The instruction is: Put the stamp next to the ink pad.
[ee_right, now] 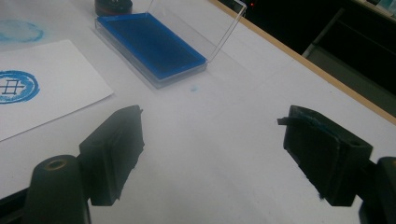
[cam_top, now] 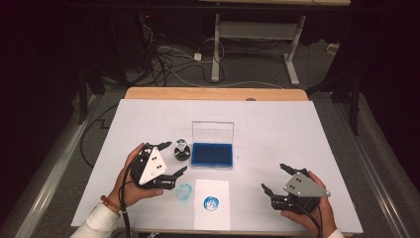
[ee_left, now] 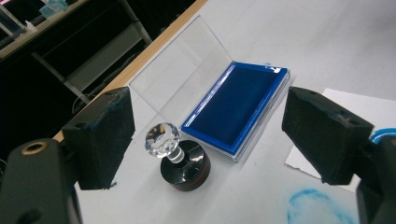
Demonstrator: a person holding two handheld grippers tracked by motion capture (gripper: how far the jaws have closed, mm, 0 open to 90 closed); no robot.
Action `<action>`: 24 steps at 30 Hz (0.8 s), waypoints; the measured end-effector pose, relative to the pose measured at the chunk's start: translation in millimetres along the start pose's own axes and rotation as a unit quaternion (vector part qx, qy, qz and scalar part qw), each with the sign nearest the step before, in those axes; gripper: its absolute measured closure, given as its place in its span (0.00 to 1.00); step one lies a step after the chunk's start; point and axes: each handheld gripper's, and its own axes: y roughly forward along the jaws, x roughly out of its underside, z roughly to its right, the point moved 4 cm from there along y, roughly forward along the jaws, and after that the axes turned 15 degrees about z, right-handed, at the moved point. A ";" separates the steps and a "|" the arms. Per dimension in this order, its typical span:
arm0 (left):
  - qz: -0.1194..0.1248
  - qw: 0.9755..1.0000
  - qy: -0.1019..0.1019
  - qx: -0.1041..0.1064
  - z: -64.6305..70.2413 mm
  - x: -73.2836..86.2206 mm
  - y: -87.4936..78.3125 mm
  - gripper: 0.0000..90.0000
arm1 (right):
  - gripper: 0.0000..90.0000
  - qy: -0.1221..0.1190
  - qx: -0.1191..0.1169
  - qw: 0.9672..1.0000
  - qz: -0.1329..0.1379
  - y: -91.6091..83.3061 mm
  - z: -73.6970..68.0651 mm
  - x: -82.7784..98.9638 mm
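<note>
The left gripper hovers over the white table cover with its jaws spread wide and nothing between them. Just past its fingertips stands the stamp, a black round base with a clear faceted knob on top, upright on the table and not touched by either jaw. In the left gripper view the stamp sits in the gap between the two black pads, nearer the left-hand one, with clear space on both sides.

Right beside the stamp lies the ink pad, a blue pad in a clear case with its lid standing open at the far edge. The stamp is close to the case's left side; whether they touch is hard to tell from above.

Nearer the person lies a sheet of paper bearing a round blue print. A fainter blue smudge marks the table cover just to the left of the sheet, below the left gripper.

The right gripper is held well to the right of the paper, low over bare table, jaws also wide open and empty. Its own view shows the ink pad and the printed sheet farther off.
</note>
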 end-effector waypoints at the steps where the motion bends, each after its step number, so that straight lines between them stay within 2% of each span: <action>1: 0.000 1.000 0.000 0.000 0.2 0.8 -1.3 0.18 | 0.22 -0.001 0.000 1.000 0.000 0.1 0.0 0.0; 15: -0.010 1.000 0.002 -0.009 3.3 14.7 -13.5 0.18 | 0.22 -0.002 0.001 1.000 0.000 0.6 -0.2 -0.2; 18: -0.013 1.000 0.010 -0.014 3.8 17.0 -16.1 0.18 | 0.22 -0.002 0.001 1.000 0.000 0.7 -0.4 -0.2; 24: -0.018 1.000 0.002 -0.012 5.0 22.9 -20.3 0.18 | 0.22 -0.003 0.002 1.000 -0.002 1.1 -0.9 -0.2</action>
